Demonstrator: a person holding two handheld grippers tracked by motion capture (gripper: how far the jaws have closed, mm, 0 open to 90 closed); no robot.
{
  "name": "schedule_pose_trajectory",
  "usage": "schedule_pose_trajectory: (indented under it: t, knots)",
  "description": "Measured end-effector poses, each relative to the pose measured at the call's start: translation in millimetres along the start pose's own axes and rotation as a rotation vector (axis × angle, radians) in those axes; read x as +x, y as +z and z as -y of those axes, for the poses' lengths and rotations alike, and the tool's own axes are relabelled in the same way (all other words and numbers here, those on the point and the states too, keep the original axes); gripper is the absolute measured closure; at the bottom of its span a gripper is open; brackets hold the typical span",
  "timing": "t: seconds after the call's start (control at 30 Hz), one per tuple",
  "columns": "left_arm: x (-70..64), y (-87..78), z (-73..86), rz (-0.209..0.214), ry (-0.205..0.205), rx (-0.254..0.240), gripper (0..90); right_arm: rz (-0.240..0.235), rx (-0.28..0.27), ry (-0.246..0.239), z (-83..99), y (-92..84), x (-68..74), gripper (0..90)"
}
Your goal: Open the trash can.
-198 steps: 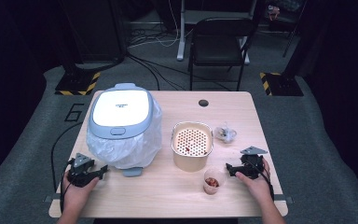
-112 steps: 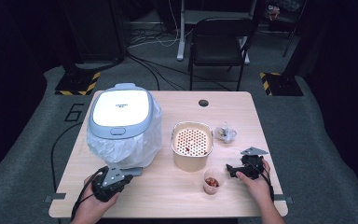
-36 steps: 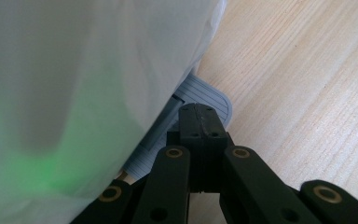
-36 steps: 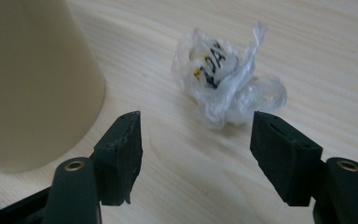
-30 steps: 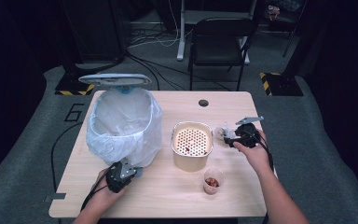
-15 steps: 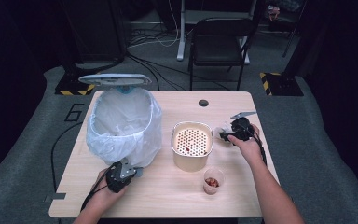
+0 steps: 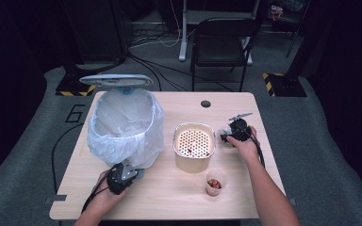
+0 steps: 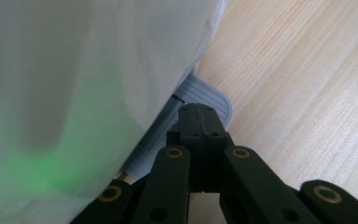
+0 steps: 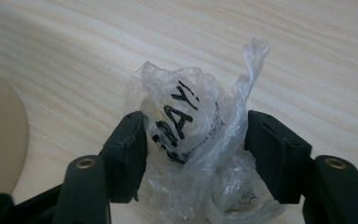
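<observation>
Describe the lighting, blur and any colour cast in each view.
High view: the wooden table is brightly lit, the surroundings nearly black. Left gripper view: the white bin liner is soft and close, with a green tint at lower left. Right gripper view: the crumpled plastic wrapper is sharp and evenly lit.

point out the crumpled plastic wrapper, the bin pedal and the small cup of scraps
crumpled plastic wrapper (image 9: pixel 186 126), right gripper view, on the printed black lettering.
bin pedal (image 8: pixel 209 95), left gripper view, on its ribbed grey top.
small cup of scraps (image 7: pixel 215 182), high view, on the reddish contents inside.
</observation>
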State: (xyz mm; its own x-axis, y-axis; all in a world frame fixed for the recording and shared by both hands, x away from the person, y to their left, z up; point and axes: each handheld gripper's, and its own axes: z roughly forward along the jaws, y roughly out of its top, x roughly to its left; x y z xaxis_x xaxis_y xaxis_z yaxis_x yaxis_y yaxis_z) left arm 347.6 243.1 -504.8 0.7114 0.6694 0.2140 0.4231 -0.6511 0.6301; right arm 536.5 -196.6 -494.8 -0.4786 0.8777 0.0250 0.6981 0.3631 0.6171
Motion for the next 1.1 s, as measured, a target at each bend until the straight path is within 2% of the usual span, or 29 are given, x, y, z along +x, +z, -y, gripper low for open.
schedule_pose_trajectory:
  t: [0.1,0.33,0.5,0.7,0.87,0.93,0.97,1.1]
  knots:
    - [0.0,0.0,0.0,0.000,0.002,0.000,90.0,0.000,-0.004,-0.002,3.7,3.7,-0.8,48.4]
    - [-0.2,0.0,-0.1,-0.001,0.003,0.001,90.0,-0.004,0.010,0.009,5.4,3.1,-0.5,56.5]
    - [-0.8,0.5,0.1,-0.006,0.002,-0.007,90.0,0.012,0.010,-0.012,4.9,2.0,2.4,62.1]
    - [-0.3,0.0,-0.2,-0.001,0.003,0.001,90.0,-0.033,0.013,0.020,4.4,-3.8,2.3,66.8]
    - [-0.3,0.1,-0.2,-0.001,0.003,0.001,90.0,-0.078,0.001,0.013,1.8,-21.4,4.6,67.3]
    - [-0.5,0.1,-0.2,-0.001,0.003,0.001,90.0,-0.081,-0.013,-0.008,0.3,-37.2,6.8,67.2]
    - [-0.5,0.1,-0.2,-0.001,0.003,0.001,90.0,-0.081,-0.013,-0.008,0.3,-37.2,6.8,67.2]
    - [-0.4,0.1,-0.3,-0.001,0.004,0.001,90.0,-0.095,-0.033,-0.034,-0.7,-60.2,11.5,67.2]
